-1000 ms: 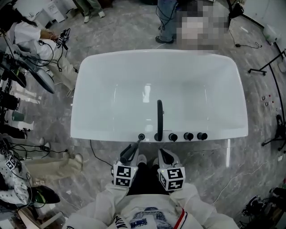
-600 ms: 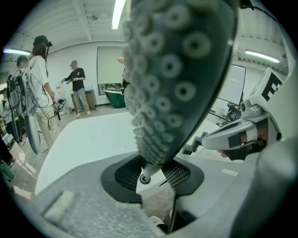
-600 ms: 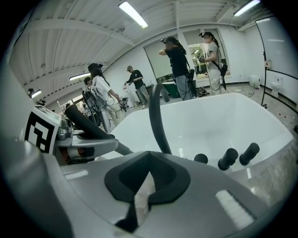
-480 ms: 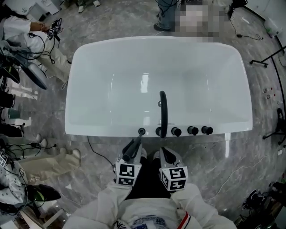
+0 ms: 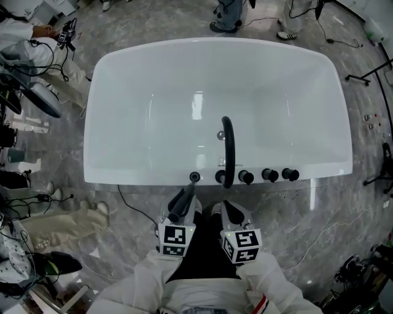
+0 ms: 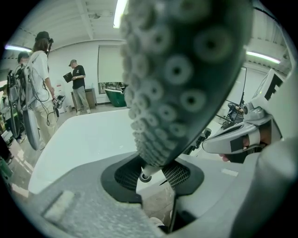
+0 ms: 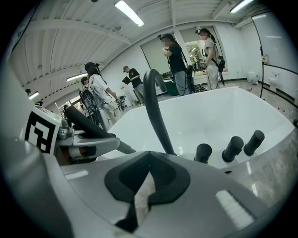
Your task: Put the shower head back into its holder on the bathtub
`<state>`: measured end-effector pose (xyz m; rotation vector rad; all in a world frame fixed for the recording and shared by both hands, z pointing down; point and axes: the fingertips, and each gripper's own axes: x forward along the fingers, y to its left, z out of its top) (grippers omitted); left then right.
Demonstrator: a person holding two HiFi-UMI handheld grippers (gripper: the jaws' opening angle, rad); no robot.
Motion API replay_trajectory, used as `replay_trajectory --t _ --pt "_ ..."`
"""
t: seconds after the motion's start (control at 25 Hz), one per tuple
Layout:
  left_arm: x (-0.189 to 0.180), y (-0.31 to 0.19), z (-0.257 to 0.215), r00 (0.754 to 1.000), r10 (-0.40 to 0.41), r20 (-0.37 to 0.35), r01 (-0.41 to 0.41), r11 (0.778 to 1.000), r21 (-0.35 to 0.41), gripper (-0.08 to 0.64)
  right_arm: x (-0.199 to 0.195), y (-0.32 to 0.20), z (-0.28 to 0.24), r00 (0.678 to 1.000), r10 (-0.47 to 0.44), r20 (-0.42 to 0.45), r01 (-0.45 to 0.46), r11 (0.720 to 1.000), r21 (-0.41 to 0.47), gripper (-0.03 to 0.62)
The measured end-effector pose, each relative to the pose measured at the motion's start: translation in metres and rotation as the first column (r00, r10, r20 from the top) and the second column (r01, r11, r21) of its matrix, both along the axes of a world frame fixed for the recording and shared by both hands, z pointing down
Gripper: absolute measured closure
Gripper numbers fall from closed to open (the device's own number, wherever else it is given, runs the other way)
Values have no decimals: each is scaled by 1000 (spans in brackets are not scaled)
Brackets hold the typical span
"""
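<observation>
The white bathtub (image 5: 123, 122) fills the head view. On its near rim stand a small round holder (image 5: 194, 177), a black curved spout (image 5: 228, 150) and three black knobs (image 5: 269, 175). My left gripper (image 5: 182, 210) is shut on the black shower head (image 5: 188, 196), just short of the rim, its end aimed toward the holder. In the left gripper view its nozzle face (image 6: 181, 79) looms above the jaws. My right gripper (image 5: 231, 214) hangs beside it, shut and holding nothing (image 7: 148, 179); past it I see the spout (image 7: 156, 107) and knobs (image 7: 233, 148).
Several people stand around the far and left sides of the tub (image 5: 227, 15). Cables, stands and gear lie on the marble floor at the left (image 5: 24, 92) and right (image 5: 374, 147). A beige cloth (image 5: 67, 222) lies at the near left. A cable (image 5: 132, 211) runs under the rim.
Both grippers have sunk a little in front of the tub's near rim, the left still gripping the shower head. The tub sits higher and larger in the head view.
</observation>
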<state>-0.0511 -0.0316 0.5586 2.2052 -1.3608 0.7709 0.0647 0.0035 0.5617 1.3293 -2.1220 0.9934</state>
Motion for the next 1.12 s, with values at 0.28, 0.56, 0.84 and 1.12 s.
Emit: replay_trajectory --t 0.28,0.56,0.84,1.12 --pt "0 0 14 1000 -20 -12 20 1000 5 425 -1 -5 11 1000 3 -7 -3 1000 21 588" --pt "-2 -1 29 999 -32 -9 32 999 8 425 -3 -3 25 1000 6 -7 -6 1000 15 588" --pt "-1 -9 45 1000 -14 7 14 1000 13 425 -5 4 41 1000 15 -3 -15 1000 -5 588" --pt "1 -12 58 1000 -7 11 6 1000 4 425 -1 11 54 1000 31 -6 -31 999 -27 588"
